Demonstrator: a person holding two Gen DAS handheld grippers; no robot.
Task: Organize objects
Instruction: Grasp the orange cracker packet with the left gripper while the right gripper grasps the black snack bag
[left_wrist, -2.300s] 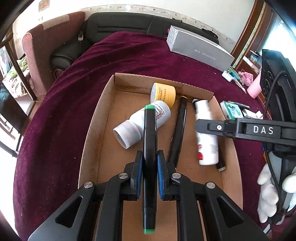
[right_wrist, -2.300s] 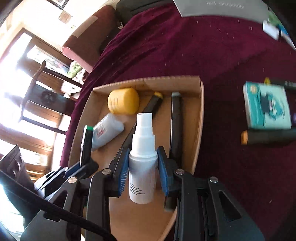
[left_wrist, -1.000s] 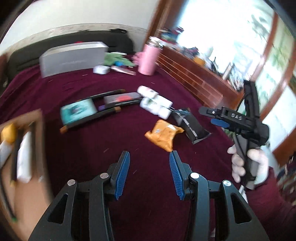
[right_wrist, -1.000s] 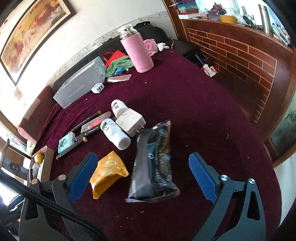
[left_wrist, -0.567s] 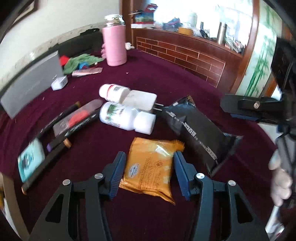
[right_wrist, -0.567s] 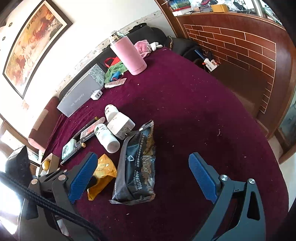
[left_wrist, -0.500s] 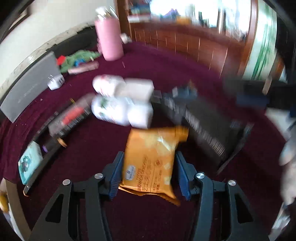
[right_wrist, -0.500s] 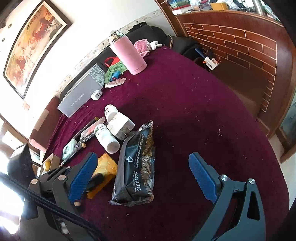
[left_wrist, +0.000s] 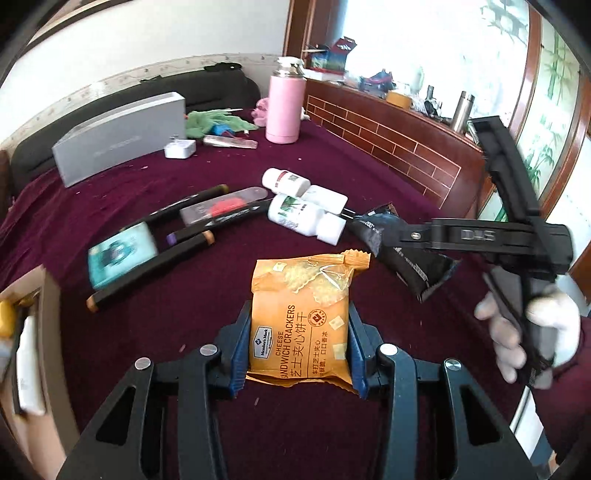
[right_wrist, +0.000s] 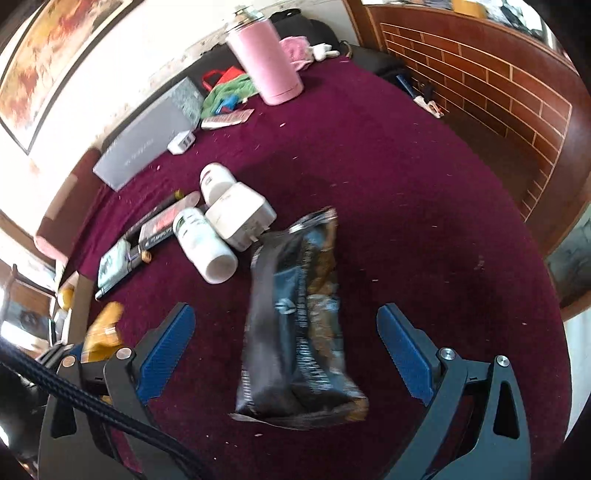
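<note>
L gripper (left_wrist: 297, 345) has the orange cracker packet (left_wrist: 300, 321) between its blue pads, jaws closing on it w/ both pads against the packet's side edges; packet's lower half sits in the jaws, upper crimped end sticks out ahead of the fingertips, over the maroon tablecloth (left_wrist: 229, 288). Judgement: packet is light, thin film, a bit puffy w/ air, contents brittle, so a hard squeeze would prob crush the crackers and a weak one lets slick film slide; hold across the flat middle, as now, seems the best spot, not the crimped end. R gripper (right_wrist: 286, 356) stands wide, nothing gripped; black snack bag (right_wrist: 295, 325) lies flat between and just ahead of its pads, neither pad touching it. That bag looks soft, crinkly, also light; it lies lengthwise along the gripper's line, so closing across its narrow width near mid-length should work, tho film may buckle. Ahead-left of both grippers: two white bottles (right_wrist: 203, 245), a white plug adapter (right_wrist: 240, 216), markers, a teal card. Cardboard box (left_wrist: 48, 332) is at far left of L gripper, likely the drop spot.
</note>
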